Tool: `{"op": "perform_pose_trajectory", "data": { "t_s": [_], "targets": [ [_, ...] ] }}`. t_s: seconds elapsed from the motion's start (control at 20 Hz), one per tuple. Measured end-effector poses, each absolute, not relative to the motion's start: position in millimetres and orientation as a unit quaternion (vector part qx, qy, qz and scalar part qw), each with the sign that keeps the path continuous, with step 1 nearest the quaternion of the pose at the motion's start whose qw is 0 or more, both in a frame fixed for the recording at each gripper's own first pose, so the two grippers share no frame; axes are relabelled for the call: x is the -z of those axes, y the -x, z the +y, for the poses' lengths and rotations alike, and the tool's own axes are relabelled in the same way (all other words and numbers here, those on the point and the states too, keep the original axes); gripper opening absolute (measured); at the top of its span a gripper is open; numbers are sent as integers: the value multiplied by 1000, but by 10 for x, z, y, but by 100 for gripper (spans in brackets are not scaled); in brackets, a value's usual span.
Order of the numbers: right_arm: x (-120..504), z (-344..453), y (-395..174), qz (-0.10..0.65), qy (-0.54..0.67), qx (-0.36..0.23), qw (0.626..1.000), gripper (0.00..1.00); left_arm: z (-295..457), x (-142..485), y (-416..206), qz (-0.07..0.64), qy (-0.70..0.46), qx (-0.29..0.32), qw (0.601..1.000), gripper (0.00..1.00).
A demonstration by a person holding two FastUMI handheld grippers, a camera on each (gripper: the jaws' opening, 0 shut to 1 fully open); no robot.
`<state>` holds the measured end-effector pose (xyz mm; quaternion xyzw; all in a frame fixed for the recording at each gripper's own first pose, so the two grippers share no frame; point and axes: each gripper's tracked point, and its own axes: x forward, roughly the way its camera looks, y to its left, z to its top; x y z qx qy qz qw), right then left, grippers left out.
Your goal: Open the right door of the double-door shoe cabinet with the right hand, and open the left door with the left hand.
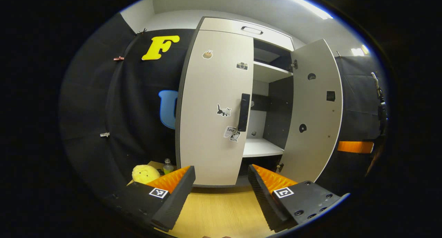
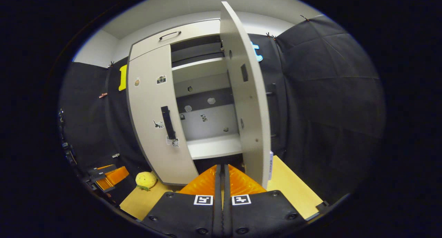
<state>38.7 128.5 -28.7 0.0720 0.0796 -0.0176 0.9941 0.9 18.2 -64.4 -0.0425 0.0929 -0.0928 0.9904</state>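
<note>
Right door point(image 2: 247, 103): swung wide open.
Left door point(image 1: 214, 107): closed, handle point(image 1: 243, 112) ahead of left gripper point(image 1: 221, 177), jaws apart.
Right gripper point(image 2: 222, 176): jaws together, empty.
Risk: misaligned approach, fingers slipping off slim handle.

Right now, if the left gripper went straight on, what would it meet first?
Probably the closed left door, near its lower right edge. The open left gripper points about there, though depth is hard to judge.
</note>
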Motion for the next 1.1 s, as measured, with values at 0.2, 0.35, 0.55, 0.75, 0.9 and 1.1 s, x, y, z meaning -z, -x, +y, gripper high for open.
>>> {"op": "perform_pose_trajectory", "data": {
  "t_s": [0.2, 0.35, 0.55, 0.75, 0.9, 1.1],
  "targets": [
    [384, 1683, -484, 82, -30, 1, 996, 5, 357, 619, -95, 88, 31, 84, 992, 95],
    [467, 1812, -598, 78, -21, -4, 997, 6, 381, 501, -235, 75, 34, 76, 994, 95],
    [561, 1867, -738, 74, -11, -21, 997, 47, 245, 353, -562, 69, 38, 71, 994, 95],
    [679, 1769, -819, 75, -1, -31, 997, 97, -10, 151, -978, 56, 22, 73, 995, 95],
    [763, 1684, -894, 75, -6, -36, 997, 100, -225, 16, -1330, 48, 8, 77, 996, 95],
    [899, 1633, -901, 83, -6, -56, 995, 100, -534, -85, -1753, 46, 12, 90, 995, 95]
  ]
}}
